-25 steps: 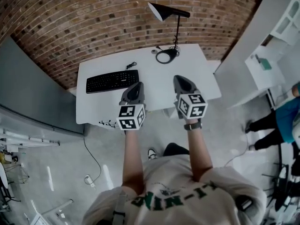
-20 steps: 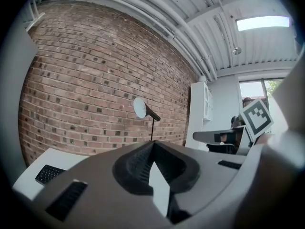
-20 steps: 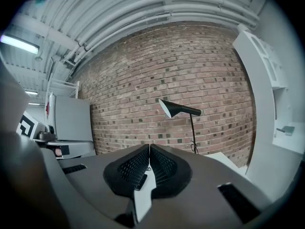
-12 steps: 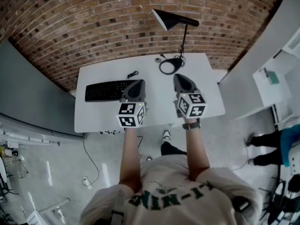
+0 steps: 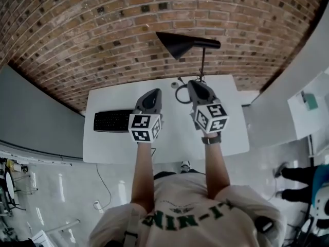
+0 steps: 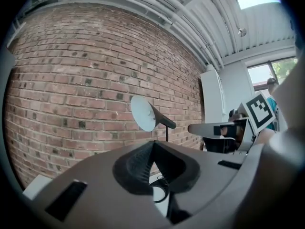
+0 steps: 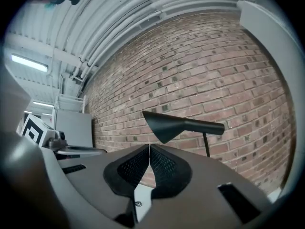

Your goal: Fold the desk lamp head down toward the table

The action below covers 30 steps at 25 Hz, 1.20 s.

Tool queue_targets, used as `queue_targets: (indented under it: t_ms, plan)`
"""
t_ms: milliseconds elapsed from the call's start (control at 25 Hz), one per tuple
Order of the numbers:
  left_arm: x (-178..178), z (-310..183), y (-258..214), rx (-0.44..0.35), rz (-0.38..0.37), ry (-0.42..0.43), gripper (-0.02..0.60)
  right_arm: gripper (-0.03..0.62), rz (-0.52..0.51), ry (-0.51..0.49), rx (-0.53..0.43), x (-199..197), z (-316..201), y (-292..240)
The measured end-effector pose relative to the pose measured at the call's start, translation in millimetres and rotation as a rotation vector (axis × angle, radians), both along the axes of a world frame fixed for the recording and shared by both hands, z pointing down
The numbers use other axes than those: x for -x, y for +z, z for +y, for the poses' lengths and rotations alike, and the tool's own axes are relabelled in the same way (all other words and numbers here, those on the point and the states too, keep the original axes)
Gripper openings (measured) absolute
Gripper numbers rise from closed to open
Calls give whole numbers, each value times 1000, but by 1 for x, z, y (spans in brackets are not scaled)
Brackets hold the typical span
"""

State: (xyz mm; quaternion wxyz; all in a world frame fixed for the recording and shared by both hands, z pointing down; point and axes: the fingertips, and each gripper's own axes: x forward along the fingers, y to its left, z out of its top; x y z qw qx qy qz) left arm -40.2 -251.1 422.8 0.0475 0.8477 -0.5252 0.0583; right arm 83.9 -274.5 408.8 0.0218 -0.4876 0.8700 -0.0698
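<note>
A black desk lamp stands at the back of the white table (image 5: 108, 148). Its cone head (image 5: 177, 44) is raised and level, with a thin stem (image 5: 202, 63) and a ring base (image 5: 183, 92). In the left gripper view the lamp head (image 6: 143, 113) shows its pale inside. The right gripper view has the lamp head (image 7: 164, 125) just above the jaws. My left gripper (image 5: 152, 96) and right gripper (image 5: 195, 86) hover side by side over the table, both shut and empty, below the lamp head.
A black keyboard (image 5: 112, 121) lies on the table's left part. A brick wall (image 5: 103, 30) rises right behind the table. A white cabinet (image 5: 308, 60) stands to the right. A person's legs (image 5: 300, 174) show at the far right on the floor.
The table and lamp have drawn nearer in the head view. Both grippers now reach further over the table, closer under the lamp head. Both stay shut.
</note>
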Motion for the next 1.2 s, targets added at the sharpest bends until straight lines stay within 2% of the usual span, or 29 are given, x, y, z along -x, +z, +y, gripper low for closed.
queue_targets:
  t_ms: [120,320,600,920,1200]
  plan:
    - [-5,-16,4,17,-2,-9,0,8,-2,-70,-33,0,-22,-17]
    - [5,-45,4,27,-6,0,0,8,69,-167,-118,24,-48,-55]
    - [27,-78,-9,-6,18,16,0,9,106,-205,-202,52,-84,-100]
    - [31,-97,-10,-16,20,54,0,9,162,-191,-228,63,-123,-118]
    - [34,-111,-14,-26,26,72,0,8,190,-195,-208,74,-143,-127]
